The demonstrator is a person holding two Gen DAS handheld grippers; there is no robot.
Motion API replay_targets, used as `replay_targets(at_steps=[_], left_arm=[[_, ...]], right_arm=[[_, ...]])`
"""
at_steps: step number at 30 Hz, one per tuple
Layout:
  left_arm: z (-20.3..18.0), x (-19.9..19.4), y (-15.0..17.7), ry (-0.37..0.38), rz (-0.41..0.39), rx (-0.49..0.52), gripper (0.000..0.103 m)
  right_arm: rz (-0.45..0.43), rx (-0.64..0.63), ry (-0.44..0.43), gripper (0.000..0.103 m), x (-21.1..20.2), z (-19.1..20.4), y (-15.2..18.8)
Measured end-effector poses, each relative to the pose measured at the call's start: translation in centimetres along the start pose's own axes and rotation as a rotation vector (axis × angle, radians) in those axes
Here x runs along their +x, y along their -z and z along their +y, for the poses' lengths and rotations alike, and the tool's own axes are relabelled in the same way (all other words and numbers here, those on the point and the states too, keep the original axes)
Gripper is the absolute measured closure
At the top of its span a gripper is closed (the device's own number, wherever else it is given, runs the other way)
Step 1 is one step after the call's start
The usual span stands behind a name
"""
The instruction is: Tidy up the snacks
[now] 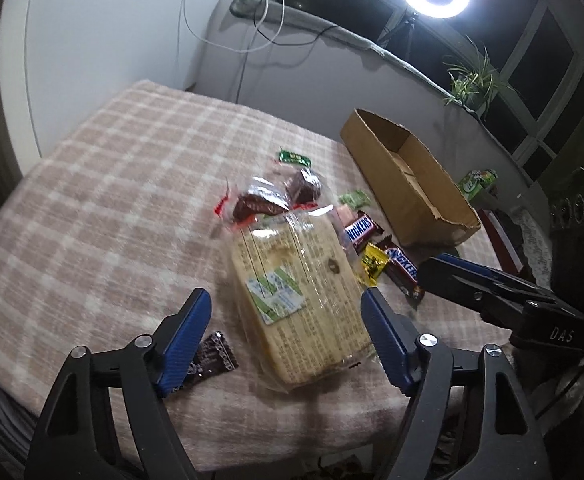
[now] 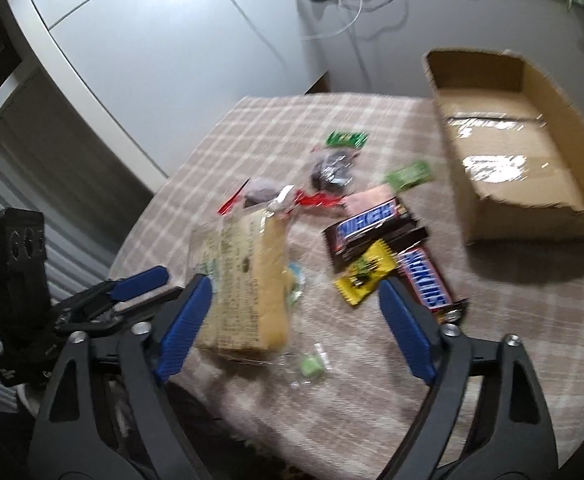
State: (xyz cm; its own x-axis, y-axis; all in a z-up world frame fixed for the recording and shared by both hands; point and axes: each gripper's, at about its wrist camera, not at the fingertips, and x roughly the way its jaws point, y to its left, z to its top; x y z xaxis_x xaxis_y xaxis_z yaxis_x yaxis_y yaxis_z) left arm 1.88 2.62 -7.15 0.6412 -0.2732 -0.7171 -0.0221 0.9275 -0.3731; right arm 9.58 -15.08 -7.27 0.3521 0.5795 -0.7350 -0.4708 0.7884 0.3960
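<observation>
Snacks lie scattered on my checked woven tablecloth (image 1: pixel 103 184); a flat slab of crackers (image 1: pixel 300 300) in crinkled clear film sits at the centre, glossy Snickers bars (image 2: pixel 372 228) and a yellow foil sachet (image 2: pixel 366 276) at its three o'clock; the open cardboard box (image 2: pixel 524 168), taped inside, stands at two o'clock; my left gripper (image 1: pixel 285 338) straddles the crackers, its ribbed blue pads apart and not pressing; my right gripper (image 2: pixel 296 332) is released, nothing gripped.
</observation>
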Motion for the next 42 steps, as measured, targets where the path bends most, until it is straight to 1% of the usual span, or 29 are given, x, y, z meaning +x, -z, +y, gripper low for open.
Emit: replay_targets(at_steps=[1, 3, 4, 6, 9, 11, 13, 15, 18, 21, 23, 26, 29, 32, 38, 42], left_arm=[[0.1, 0.1, 0.1, 0.011, 0.007, -0.007, 0.027], [0.3, 0.4, 0.2, 0.037, 0.025, -0.025, 0.028], [0.4, 0.5, 0.3, 0.05, 0.035, -0.031, 0.028], [0.6, 0.8, 0.5, 0.075, 0.058, -0.042, 0.028], [0.8, 1.3, 0.8, 0.073, 0.069, -0.05, 0.028], [1.0, 1.6, 1.0, 0.067, 0.08, -0.059, 0.029], [1.2, 2.0, 1.1, 0.075, 0.09, -0.063, 0.037], [1.4, 2.4, 1.2, 0.085, 0.103, -0.071, 0.041], [1.6, 2.8, 1.3, 0.112, 0.111, -0.082, 0.044], [1.8, 3.0, 1.2, 0.128, 0.115, -0.09, 0.044], [1.8, 3.3, 1.1, 0.141, 0.121, -0.098, 0.045], [1.3, 3.2, 1.2, 0.132, 0.114, -0.071, 0.046], [1.2, 3.3, 1.2, 0.131, 0.112, -0.063, 0.046], [0.8, 3.0, 1.0, 0.115, 0.101, -0.043, 0.046], [-0.6, 2.0, -0.3, 0.113, 0.059, 0.003, 0.046], [-2.1, 1.8, -1.7, 0.133, 0.033, 0.042, 0.046]], right_arm=[[0.014, 0.01, -0.02, 0.027, 0.3, -0.1, 0.0], [0.04, 0.025, -0.052, 0.031, 0.9, -0.1, 0.0], [0.05, 0.027, -0.063, 0.035, 1.2, -0.1, 0.0], [0.071, 0.03, -0.082, 0.04, 1.8, -0.1, 0.1], [0.1, 0.027, -0.097, 0.043, 2.6, 0.3, 0.3], [0.11, 0.019, -0.104, 0.047, 3.0, 0.5, 0.2], [0.122, 0.012, -0.116, 0.053, 3.5, 0.7, 0.0], [0.137, 0.009, -0.122, 0.054, 4.0, 1.0, -0.1], [0.144, 0.003, -0.119, 0.056, 4.3, 1.1, -0.2], [0.155, 0.019, -0.134, 0.059, 4.5, 0.8, -0.3], [0.163, 0.021, -0.129, 0.06, 4.9, 0.7, -0.4], [0.174, 0.026, -0.139, 0.061, 5.3, 0.7, -0.6], [0.169, 0.015, -0.131, 0.061, 5.0, 1.0, -0.6], [0.151, 0.009, -0.131, 0.062, 4.5, 1.1, -0.8], [0.091, 0.006, -0.134, 0.062, 2.1, 0.5, -2.1], [0.04, 0.009, -0.119, 0.062, 0.0, -0.5, -3.4]])
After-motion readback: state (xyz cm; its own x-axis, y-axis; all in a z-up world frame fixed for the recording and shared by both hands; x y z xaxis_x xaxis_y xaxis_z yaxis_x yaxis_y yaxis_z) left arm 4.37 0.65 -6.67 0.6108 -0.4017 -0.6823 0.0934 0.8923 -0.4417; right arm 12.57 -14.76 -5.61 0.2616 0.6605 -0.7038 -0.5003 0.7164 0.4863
